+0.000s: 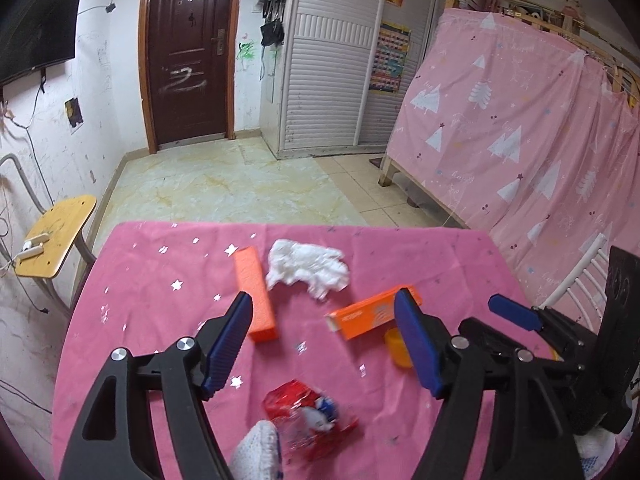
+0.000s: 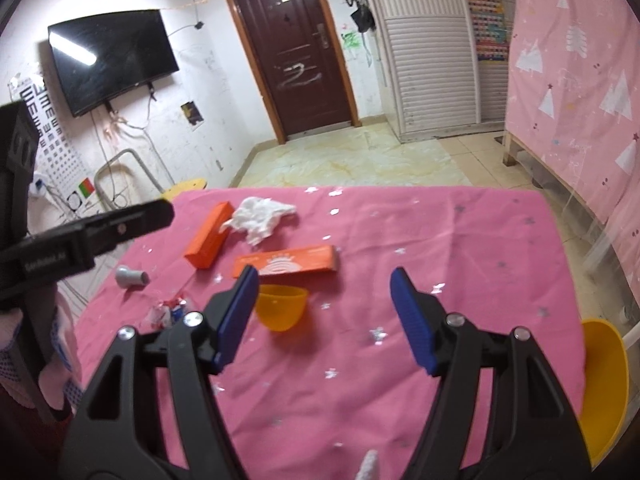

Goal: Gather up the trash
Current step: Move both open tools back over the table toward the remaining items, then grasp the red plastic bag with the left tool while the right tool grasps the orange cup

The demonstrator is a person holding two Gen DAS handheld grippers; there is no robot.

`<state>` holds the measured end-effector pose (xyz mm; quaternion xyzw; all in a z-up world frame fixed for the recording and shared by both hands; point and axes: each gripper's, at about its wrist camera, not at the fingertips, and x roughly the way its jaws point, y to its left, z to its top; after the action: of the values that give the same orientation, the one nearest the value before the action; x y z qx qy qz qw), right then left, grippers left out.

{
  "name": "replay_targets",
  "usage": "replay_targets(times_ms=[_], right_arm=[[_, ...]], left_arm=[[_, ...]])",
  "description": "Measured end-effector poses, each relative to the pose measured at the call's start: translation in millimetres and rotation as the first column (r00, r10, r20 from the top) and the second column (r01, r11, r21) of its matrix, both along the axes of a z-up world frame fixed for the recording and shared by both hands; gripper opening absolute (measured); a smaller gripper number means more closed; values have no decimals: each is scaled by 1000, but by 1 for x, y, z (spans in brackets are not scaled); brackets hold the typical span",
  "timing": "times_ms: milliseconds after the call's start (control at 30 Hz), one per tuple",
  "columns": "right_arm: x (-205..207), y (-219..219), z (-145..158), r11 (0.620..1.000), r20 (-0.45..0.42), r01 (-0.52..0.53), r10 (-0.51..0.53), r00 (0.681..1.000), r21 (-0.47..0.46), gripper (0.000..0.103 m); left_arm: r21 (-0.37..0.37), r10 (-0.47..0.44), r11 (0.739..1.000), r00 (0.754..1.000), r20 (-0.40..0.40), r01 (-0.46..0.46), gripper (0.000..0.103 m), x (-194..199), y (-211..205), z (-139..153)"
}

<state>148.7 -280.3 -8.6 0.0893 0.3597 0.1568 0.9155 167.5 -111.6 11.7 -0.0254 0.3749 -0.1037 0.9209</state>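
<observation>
While both hand-held grippers hover over the table draped in a pink star-print cloth, neither holds anything: the left gripper has its blue-padded jaws spread with only cloth and litter showing between them, and the right gripper stands likewise spread over bare cloth. The trash lies scattered on the left half of the table. A crumpled white tissue sits at the far side, touching the short orange cardboard box on its left. A longer orange cardboard box with a printed face lies nearer and right of the short one. Just near of that long box rests a small orange plastic cup on its side, close by the right gripper's left jaw. A crumpled red, white and blue foil wrapper lies nearest, below the left gripper's open jaws, blurred. A short grey plastic tube piece lies toward the left edge. A large orange plastic bowl shows at the near right edge of the table; whether it rests on the table cannot be told. A white knit glove shows at the bottom of the left wrist view.
</observation>
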Motion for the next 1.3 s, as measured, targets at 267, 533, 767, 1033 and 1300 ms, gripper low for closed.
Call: replay_targets(times_ms=[267,533,767,1033,1300], right_arm=[[6,24,-9,999,-32,-38,38,999,-10,66],[14,39,-17,999,-66,-50,48,997,-22,66],[18,48,-22,998,-88,-56,52,995,-40,66],[25,55,-28,996,-133,-52,43,990,-70,66],[25,56,-32,995,-149,-51,38,988,-89,40]], left_arm=[[3,-7,1000,997,-80,7,66,-11,30,-35],[13,-55,998,988,-141,57,65,-17,31,-68],[44,-95,994,986,-135,102,65,-20,19,-76],[29,-120,992,986,-119,125,46,-23,13,-79],[45,-132,989,986,-103,138,31,-31,0,-77]])
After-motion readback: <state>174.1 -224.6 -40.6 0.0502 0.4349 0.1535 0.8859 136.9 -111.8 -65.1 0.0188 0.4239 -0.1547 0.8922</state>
